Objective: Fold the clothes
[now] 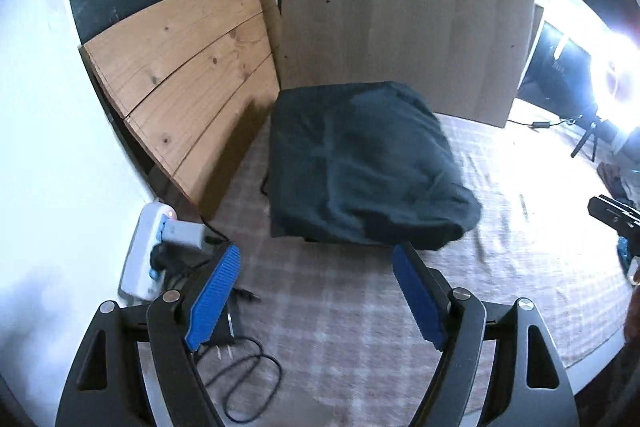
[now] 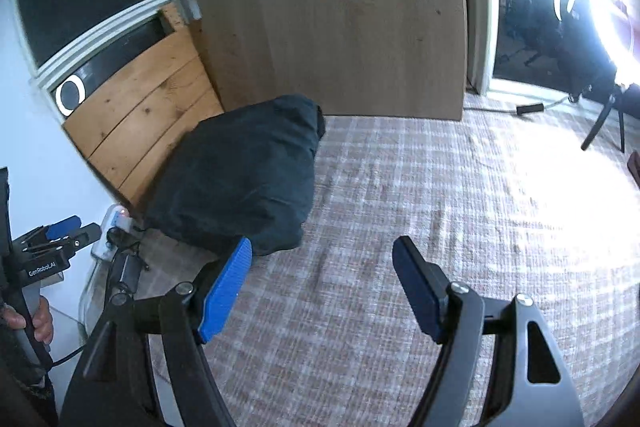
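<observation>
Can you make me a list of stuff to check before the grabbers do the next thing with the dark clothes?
1. Left gripper empty, nothing between its blue pads: ok.
2. Right gripper empty, jaws apart: ok.
3. Dark folded garment lies flat on the checked cloth, clear of both grippers: ok.
4. Fold looks tidy: cannot tell, the near corner bulges and the picture is blurred.
5. Black cable and power strip sit close by the left gripper and could snag: not ok.
6. More clothes waiting to be folded: cannot tell, none shows clearly.
</observation>
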`<state>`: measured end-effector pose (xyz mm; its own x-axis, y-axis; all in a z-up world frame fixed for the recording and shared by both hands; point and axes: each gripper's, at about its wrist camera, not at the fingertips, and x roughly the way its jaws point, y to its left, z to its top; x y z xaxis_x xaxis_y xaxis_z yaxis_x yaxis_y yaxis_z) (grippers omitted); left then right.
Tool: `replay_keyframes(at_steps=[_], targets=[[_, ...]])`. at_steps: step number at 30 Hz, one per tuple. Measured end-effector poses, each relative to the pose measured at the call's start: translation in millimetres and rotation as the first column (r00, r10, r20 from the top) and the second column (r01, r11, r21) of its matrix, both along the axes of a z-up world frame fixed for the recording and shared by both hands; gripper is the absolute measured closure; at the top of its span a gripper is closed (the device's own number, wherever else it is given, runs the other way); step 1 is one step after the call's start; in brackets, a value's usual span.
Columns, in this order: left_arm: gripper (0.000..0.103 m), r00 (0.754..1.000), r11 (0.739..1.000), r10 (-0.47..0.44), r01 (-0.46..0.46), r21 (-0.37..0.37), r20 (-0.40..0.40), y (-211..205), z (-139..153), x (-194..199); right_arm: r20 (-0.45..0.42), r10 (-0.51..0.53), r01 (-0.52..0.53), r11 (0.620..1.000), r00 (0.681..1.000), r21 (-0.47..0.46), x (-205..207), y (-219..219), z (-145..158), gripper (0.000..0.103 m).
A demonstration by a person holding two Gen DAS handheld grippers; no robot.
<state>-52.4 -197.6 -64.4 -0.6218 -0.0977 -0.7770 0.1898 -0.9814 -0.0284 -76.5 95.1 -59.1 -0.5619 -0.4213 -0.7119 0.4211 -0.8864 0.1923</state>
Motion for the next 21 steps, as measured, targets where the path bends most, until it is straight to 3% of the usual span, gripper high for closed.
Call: replay_keyframes(at_steps=[9,15,21], targets=[[0.026,0.996,0.999,-0.037,0.034,-0.033,-0.079,27.4,36.7,28.1,-0.073,0.056,-0.048,0.994,0.996,0.100,42.0,-12.6,12.9,0.031],[0.026,0.993,0.996,-0.077,0.072,-0.057,-0.091,48.2,43.9,41.2,-0.057,0.009,-0.002,0.992,0.998,0.129,55.9,4.5,9.8,0.031],[0.026,0.996,0.998,-0.042,0.039,-0.039,-0.080,64.7,46.1,53.8,-0.043,-0.063,0.068,0.990,0.997,0.121,67.0,46.0,8.9,0.031]])
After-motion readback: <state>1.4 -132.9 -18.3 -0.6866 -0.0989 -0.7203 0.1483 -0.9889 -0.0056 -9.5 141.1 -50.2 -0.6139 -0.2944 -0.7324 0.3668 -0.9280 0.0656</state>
